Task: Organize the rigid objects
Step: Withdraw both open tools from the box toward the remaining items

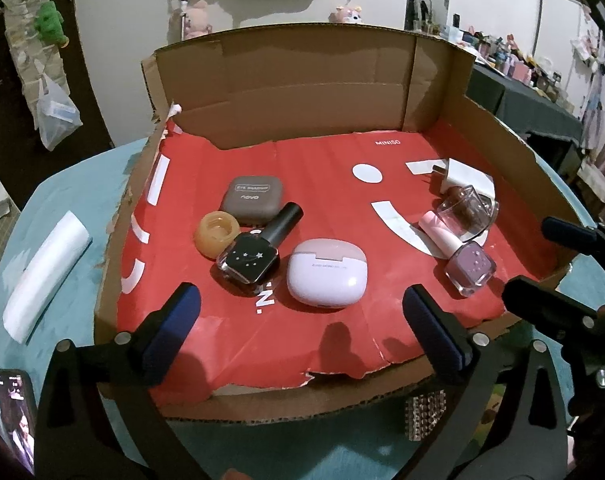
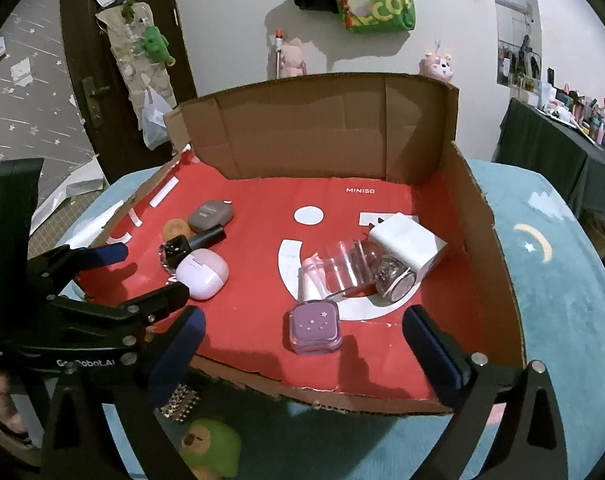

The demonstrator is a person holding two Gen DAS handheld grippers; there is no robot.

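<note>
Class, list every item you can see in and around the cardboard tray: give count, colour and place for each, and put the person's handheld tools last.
cardboard tray: 1, brown with red liner, on the blue cloth
eyeshadow compact: 1, grey-brown, tray left
round jar: 1, amber, beside the compact
black polish bottle: 1, lying, tray left
earbud case: 1, lilac-pink, tray middle
purple polish bottle: 1, pink cap, tray right
clear cup: 1, on its side, tray right
white charger: 1, tray right rear
left gripper: 1, black, blue pads, open
right gripper: 1, same, open
</note>
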